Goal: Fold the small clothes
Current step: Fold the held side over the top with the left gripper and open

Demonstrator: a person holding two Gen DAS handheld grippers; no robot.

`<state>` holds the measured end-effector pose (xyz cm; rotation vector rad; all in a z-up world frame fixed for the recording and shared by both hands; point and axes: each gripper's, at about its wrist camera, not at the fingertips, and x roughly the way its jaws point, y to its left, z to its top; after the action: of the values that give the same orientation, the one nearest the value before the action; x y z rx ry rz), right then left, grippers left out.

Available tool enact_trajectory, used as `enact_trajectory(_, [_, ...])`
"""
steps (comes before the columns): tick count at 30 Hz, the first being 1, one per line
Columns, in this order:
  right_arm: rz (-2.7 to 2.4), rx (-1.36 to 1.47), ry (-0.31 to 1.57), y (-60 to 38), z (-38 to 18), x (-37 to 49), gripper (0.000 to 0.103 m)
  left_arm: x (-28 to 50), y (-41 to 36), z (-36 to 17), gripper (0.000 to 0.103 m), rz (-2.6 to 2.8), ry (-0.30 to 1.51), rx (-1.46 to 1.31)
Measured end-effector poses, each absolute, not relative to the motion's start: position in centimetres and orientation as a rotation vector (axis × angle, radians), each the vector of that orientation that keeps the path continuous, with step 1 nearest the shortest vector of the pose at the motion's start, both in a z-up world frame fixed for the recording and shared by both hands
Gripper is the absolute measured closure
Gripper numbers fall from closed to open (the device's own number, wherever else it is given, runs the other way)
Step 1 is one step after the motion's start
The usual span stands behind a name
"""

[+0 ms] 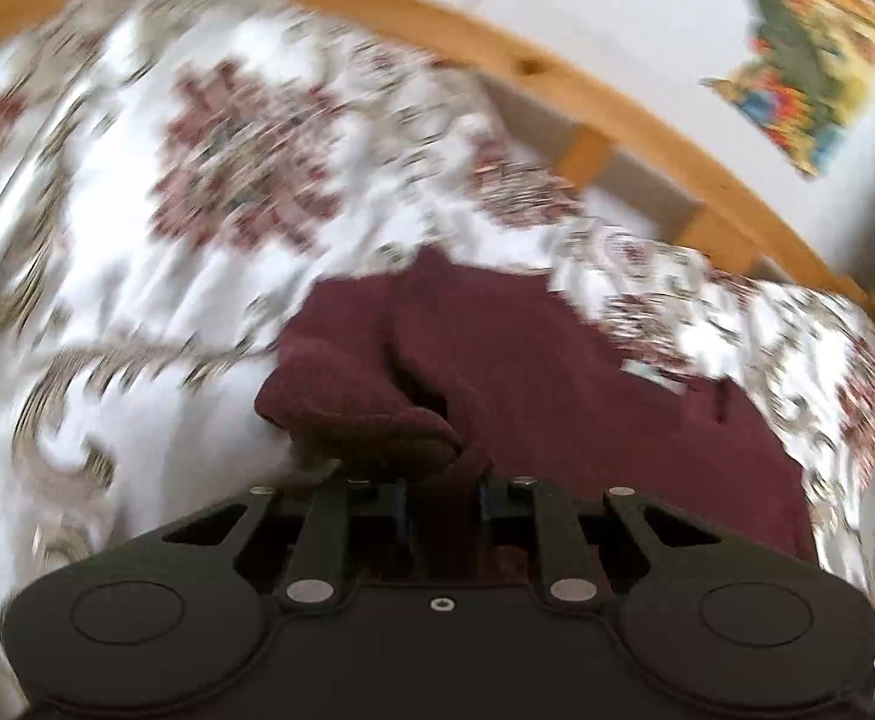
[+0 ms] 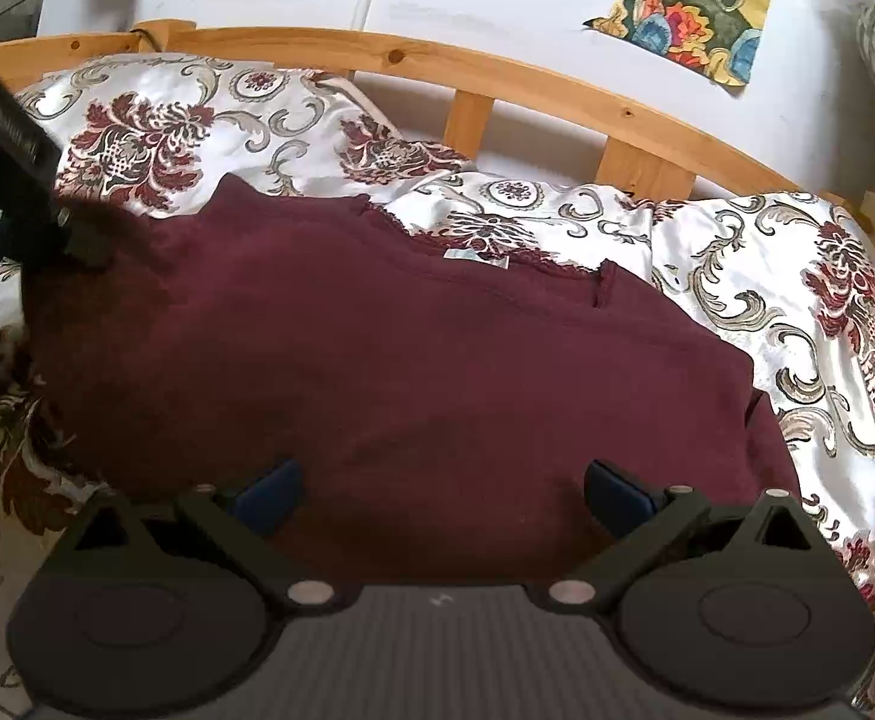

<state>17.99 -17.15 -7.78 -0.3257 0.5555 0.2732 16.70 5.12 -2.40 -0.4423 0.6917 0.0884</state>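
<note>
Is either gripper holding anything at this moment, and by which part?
The left gripper pinches a bunched fold at the left edge of the dark maroon knitted garment. The right gripper stands open above that garment, holding nothing.

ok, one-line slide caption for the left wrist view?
Left gripper pinches a bunched edge of the maroon garment above the floral bedspread.
</note>
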Motion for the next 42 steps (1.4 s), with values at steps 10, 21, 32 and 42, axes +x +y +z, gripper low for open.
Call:
enact_trajectory(10, [0.291,-0.314,0.574,-17.4,-7.7,18.3,0.0,18.1,2.1,0.5,0.082,-0.124,0.633,-0.263])
enact_trajectory(21, [0.139,-0.349,0.489,-22.9,-4.9,19.8,0.0,19.7,-3.6,2.4,0.082,-0.365,0.61,-0.098])
enact_trajectory(32, [-0.096,-0.196,0.496,-30.9,-4.1,22.2,0.0,18.6,-12.7,-0.7,0.082,-0.639,0.719,0.149])
enact_trajectory(42, [-0.088,-0.101,0.486,-32.5,-3.7,22.0,0.0,18.2,-12.5,-1.1,0.045,-0.664,0.768,0.073])
